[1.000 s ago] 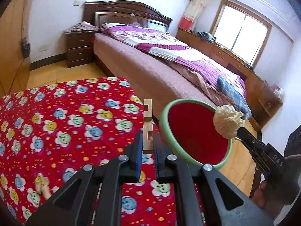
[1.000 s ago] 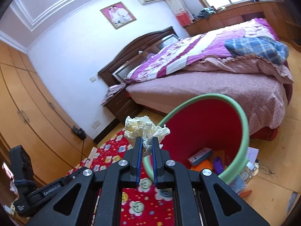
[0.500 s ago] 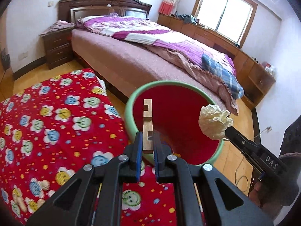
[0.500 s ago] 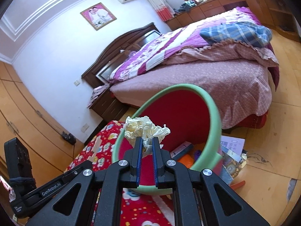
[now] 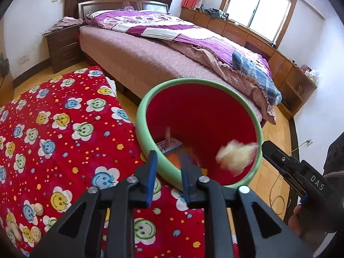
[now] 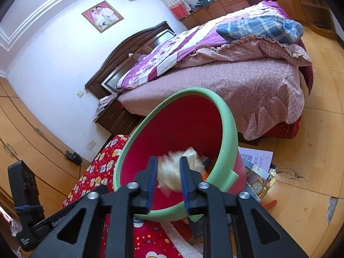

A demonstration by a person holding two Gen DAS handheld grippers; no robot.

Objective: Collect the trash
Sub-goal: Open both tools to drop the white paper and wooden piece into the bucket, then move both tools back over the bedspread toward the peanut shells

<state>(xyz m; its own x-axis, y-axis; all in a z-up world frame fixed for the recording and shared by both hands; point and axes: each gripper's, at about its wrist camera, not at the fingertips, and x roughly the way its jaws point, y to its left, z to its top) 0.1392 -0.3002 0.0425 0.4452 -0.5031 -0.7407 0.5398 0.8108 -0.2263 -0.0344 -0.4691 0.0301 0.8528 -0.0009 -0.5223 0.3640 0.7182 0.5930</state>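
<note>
Both claws, left (image 5: 167, 173) and right (image 6: 168, 179), just parted over red bin (image 5: 148, 116) to release trash: paper wad (image 5: 235, 158) and wooden piece (image 5: 168, 136) falling inside, nothing gripped.

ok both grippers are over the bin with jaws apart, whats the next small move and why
Probably lift both grippers clear and head back to the red cloth. The left gripper is empty, its wooden piece inside the bin. The paper wad is blurred between the right gripper pads, apparently dropping. Nutshells remain on the cloth.
</note>
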